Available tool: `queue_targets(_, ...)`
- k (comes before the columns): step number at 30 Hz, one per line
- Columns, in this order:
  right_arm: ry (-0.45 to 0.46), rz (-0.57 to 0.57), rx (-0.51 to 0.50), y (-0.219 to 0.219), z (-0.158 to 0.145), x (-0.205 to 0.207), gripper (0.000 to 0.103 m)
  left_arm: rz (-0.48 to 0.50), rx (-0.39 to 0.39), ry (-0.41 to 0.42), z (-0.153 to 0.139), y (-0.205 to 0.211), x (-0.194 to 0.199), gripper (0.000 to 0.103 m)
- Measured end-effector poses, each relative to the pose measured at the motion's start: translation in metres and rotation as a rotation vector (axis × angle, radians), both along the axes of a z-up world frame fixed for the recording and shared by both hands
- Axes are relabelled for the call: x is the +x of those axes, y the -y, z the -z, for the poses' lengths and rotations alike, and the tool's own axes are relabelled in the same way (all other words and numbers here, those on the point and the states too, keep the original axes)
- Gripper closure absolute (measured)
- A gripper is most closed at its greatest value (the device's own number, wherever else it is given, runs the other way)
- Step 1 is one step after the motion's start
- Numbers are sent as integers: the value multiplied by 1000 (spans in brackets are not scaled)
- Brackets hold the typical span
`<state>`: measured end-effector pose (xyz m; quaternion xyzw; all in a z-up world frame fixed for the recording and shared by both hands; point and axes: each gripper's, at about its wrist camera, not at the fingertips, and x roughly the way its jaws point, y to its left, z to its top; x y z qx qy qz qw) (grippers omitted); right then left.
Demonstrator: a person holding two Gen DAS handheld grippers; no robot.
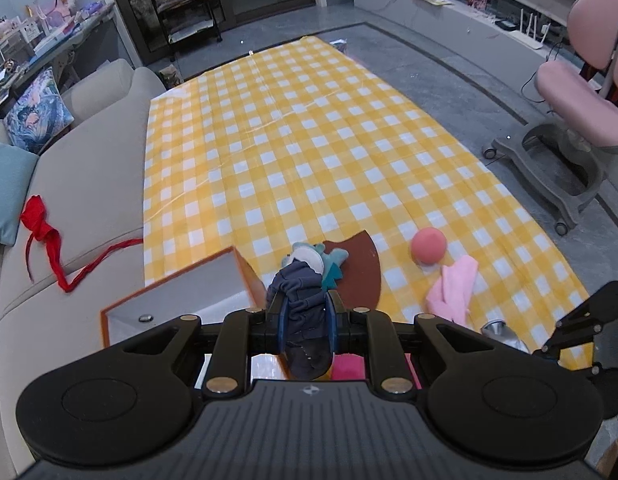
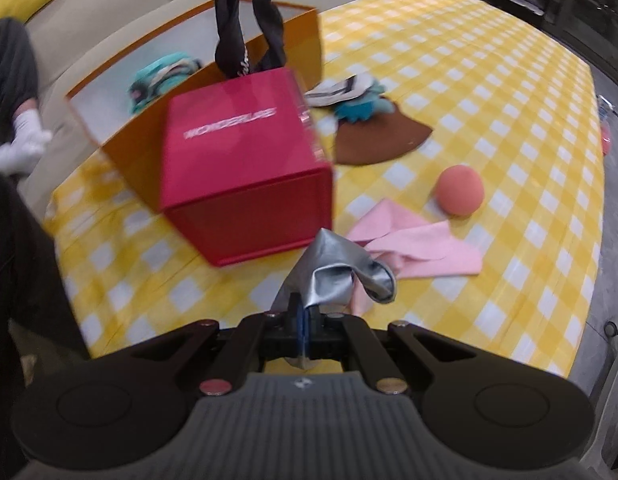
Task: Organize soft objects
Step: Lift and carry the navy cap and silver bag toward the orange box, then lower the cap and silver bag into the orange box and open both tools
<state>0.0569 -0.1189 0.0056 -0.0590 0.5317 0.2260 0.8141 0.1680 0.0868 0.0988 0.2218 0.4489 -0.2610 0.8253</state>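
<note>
My left gripper (image 1: 305,302) is shut on a dark navy garment (image 1: 299,292), which hangs bunched between the blue pads above the table. In the right wrist view the same garment (image 2: 245,20) dangles over the open orange box (image 2: 121,148). My right gripper (image 2: 305,314) is shut on a crumpled silver cloth (image 2: 337,280), lifted just off the checked tablecloth (image 2: 489,92). On the cloth lie a pink cloth (image 2: 413,248), a salmon ball (image 2: 459,190), and a teal plush toy (image 2: 359,106) on a brown felt piece (image 2: 383,140). A teal item (image 2: 161,76) lies inside the orange box.
A red box (image 2: 249,160) marked with white lettering stands in front of the orange box. A beige sofa (image 1: 89,184) with a red ribbon (image 1: 45,232) borders the table's left side. A gloved hand (image 2: 21,144) rests there. A pink chair (image 1: 581,92) stands to the right.
</note>
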Motion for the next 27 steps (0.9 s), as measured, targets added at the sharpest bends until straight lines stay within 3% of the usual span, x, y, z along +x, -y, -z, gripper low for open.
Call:
queue_targets(11,-25,-147,11,-47,-31,-25,103,-39,-51,15,-29,-69,-45,82)
queue_targets(27,73,-305,58,-161,-108,29,103,-109,-91,36,-42,-136,-43,83)
